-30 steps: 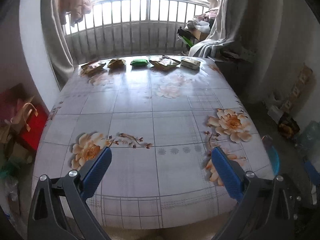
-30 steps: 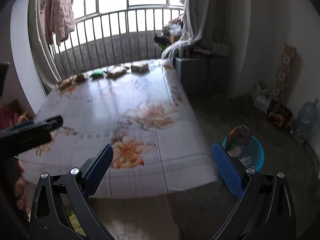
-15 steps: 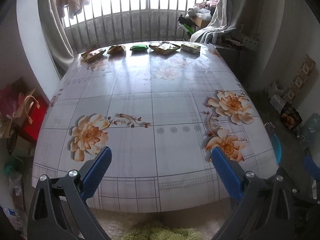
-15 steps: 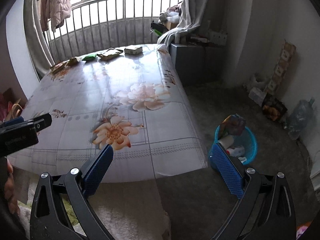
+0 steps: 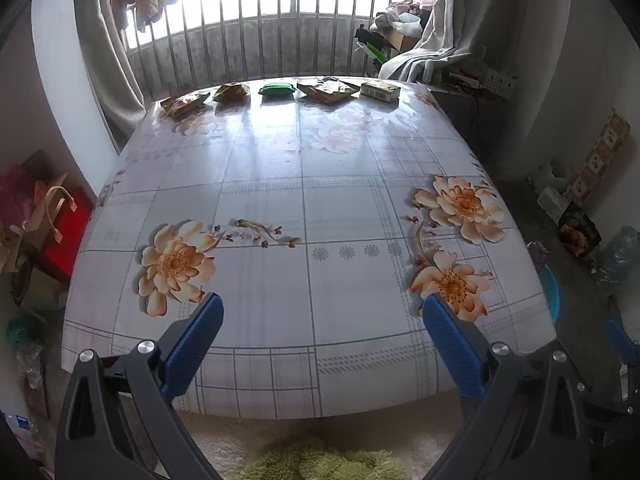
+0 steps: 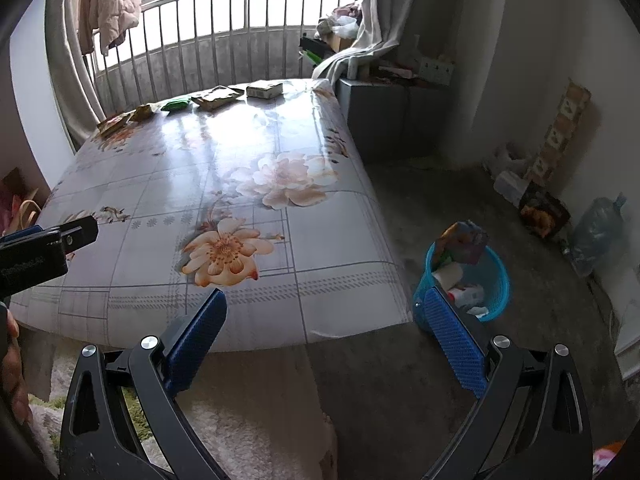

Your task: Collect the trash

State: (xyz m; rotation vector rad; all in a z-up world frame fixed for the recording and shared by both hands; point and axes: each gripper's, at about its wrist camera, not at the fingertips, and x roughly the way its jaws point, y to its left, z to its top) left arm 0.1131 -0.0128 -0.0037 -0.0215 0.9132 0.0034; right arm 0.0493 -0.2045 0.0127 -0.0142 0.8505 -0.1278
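Trash in a row at 12 o'clock along the far edge of the flowered table [image 5: 280, 184]: yellow wrapper [image 5: 185, 103], crumpled packet [image 5: 231, 91], green packet [image 5: 277, 89], flat wrapper [image 5: 327, 89], small box [image 5: 380, 90]. Printing on all too small to read. Left gripper [image 5: 322, 312] spread wide, empty, hovering over the near table edge. Right gripper [image 6: 325, 310] likewise gaping, holding nothing. Seen whole only from the right wrist: blue basket [image 6: 490, 280] with rubbish on the floor at 4 o'clock, beside the table. Only its rim visible from the left wrist.
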